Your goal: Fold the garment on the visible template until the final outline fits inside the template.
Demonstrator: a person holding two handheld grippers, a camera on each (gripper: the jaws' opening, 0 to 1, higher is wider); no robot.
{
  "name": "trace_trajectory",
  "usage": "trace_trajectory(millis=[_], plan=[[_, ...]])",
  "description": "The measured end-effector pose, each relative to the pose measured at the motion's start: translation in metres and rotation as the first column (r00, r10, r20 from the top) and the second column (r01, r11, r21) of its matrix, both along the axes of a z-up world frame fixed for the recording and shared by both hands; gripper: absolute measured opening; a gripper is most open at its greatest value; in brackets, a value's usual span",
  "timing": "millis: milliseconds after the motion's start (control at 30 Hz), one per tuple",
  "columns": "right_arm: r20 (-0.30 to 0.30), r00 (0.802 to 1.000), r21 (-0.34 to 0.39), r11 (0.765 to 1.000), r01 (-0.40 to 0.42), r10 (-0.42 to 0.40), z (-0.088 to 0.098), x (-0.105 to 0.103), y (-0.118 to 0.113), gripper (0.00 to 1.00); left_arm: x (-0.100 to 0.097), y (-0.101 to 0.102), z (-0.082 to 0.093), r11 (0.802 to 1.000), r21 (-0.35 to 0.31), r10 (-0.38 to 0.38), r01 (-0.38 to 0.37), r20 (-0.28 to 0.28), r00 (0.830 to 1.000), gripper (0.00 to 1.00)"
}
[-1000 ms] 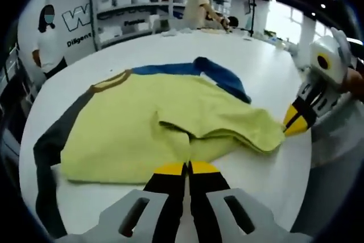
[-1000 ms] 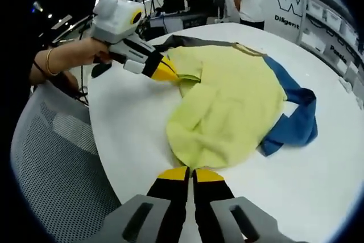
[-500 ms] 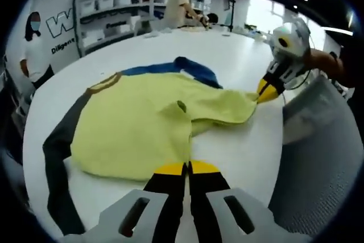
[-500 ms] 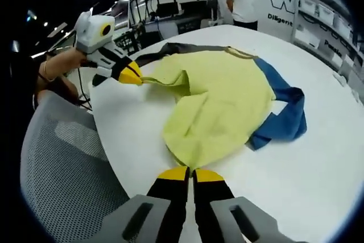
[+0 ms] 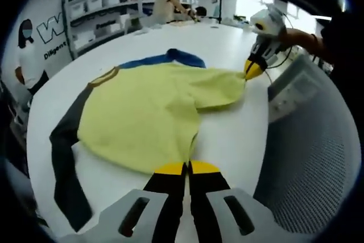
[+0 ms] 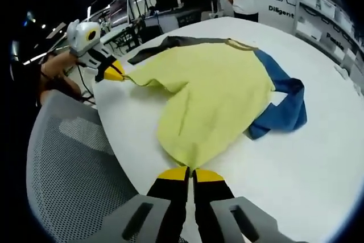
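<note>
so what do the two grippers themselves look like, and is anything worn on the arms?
Both match: black jaws with yellow tips on grey slotted bases. Left gripper, right gripper. Seen from across the table, each has a white rounded housing with a yellow-ringed lens and black-and-white striping behind the tips. A thin bracelet sits on the right wrist; dark cables trail by the left one.

Garment [image 5: 142, 112]: yellow-green body, one blue sleeve [image 6: 284, 109], one dark grey sleeve [image 5: 65, 157], tan collar trim [image 5: 105, 75]. Table [image 6: 318, 169] under garment plain white. Gripper tips yellow on black; chair mesh [image 6: 68, 163] beside the table grey.
</note>
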State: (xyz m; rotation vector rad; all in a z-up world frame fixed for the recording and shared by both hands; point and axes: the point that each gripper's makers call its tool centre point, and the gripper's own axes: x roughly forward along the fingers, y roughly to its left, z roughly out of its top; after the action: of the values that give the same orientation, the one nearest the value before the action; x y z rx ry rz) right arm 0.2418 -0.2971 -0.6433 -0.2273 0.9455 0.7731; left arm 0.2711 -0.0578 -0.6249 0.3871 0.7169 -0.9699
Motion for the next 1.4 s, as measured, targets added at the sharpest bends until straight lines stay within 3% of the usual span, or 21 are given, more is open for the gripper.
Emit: trace_trajectory(millis=[133,300,767,933,1067,1400], plan=[[-0.018,1.0,-0.013,1.0,0.002,-0.002,-0.003,-0.002,-0.003,0.0,-0.006,0.009,-0.004,0.999,0.021,-0.027,0.027,-0.01,1.0,0.01],[-0.031,1.0,-0.013,1.0,0.003,-0.003,-0.005,-0.003,-0.006,0.0,-0.013,0.019,-0.01,0.998,-0.001,-0.066,0.066,-0.032,0.997,0.01],[-0.116,0.992,0.001,0.998,0.056,-0.055,-0.018,-0.003,-0.021,0.0,-0.014,0.061,-0.027,0.994,0.063,-0.08,0.085,-0.087,0.993,0.01],[-0.149,0.985,0.016,0.996,0.088,-0.085,-0.017,-0.002,-0.026,0.0,-0.015,0.068,-0.028,0.994,0.071,-0.072,0.078,-0.088,0.994,0.01],[-0.19,0.976,-0.006,0.994,0.107,-0.106,-0.029,-0.007,-0.028,0.0,-0.02,0.07,-0.035,0.991,0.096,-0.082,0.092,-0.106,0.991,0.01],[-0.189,0.972,-0.035,0.99,0.139,-0.143,-0.039,-0.008,-0.029,0.0,-0.021,0.07,-0.042,0.994,0.095,-0.047,0.058,-0.111,0.993,0.01]])
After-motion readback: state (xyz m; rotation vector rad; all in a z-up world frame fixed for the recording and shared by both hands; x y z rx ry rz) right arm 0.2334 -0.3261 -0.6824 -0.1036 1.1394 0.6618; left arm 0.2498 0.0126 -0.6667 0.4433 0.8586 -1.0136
